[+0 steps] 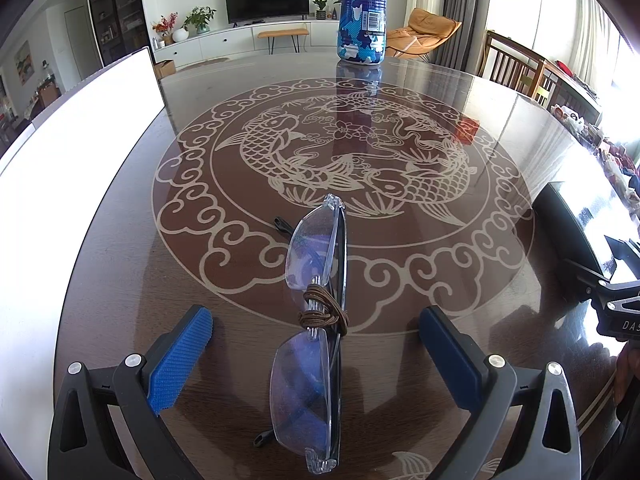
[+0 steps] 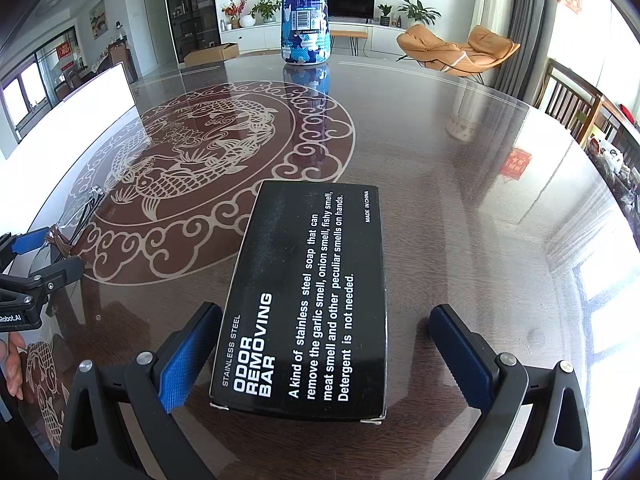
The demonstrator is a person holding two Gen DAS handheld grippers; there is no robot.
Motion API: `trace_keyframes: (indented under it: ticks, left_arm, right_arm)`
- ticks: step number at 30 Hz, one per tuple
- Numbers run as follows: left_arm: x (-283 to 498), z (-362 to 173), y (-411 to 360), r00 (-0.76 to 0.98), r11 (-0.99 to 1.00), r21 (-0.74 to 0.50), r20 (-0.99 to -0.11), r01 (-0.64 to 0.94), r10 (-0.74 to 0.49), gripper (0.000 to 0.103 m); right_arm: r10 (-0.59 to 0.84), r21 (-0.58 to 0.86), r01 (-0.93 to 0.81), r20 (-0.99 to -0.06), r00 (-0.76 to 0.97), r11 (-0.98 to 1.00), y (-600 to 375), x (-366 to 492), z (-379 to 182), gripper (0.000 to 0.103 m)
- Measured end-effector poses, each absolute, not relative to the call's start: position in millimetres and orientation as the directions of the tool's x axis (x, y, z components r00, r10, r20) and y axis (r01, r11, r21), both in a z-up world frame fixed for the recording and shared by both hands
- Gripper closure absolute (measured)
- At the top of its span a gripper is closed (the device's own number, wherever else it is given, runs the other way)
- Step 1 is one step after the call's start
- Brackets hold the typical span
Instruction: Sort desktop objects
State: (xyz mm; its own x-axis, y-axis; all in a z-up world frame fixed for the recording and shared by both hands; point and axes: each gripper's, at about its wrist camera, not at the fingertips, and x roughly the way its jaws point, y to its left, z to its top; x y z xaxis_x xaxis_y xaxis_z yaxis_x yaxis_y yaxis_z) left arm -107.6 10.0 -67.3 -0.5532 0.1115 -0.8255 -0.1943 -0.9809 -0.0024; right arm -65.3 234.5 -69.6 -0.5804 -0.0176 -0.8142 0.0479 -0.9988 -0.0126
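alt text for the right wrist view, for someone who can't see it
A black box printed "Odor Removing Bar" lies flat on a glossy dark table, between the open blue-padded fingers of the right gripper. A blue patterned bottle stands at the far edge; the left gripper shows at far left.

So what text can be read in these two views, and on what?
Box: "STAINLESS STEEL ODOR REMOVING BAR"
Box: "A kind of stainless steel soap that can remove the garlic smell, onion smell, fishy smell, meat smell and other peculiar smells on hands. Detergent is not needed."
Box: "MADE IN CHINA"
Left tongs: "Robot.AI"
Bottle: too small to read.
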Motion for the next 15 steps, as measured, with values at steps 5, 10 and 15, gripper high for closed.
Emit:
trace_keyframes:
  ticks: [5,10,15]
  left_arm:
    - [-107.6,-68.3,9.5,-0.554,-0.981,-0.002,-0.825,-0.194,0.111,0.000]
    - [-107.6,-69.2,9.3,-0.554,-0.981,-0.002,-0.825,-0.194,0.111,0.000]
    - [-107.3,-69.6,9.4,-0.555,-0.981,-0.002,-0.825,-0.194,0.111,0.000]
  right_arm:
    - [-0.018,-0.013,0.048,-0.814,-0.580,-0.999,234.4,-65.4,-69.6,0.000]
    - [-0.017,-0.013,0.048,-0.814,-0.580,-0.999,234.6,-65.2,-69.5,0.000]
    - [-0.018,-0.012,0.047,-0.814,-0.580,-0.999,234.5,-65.2,-69.5,0.000]
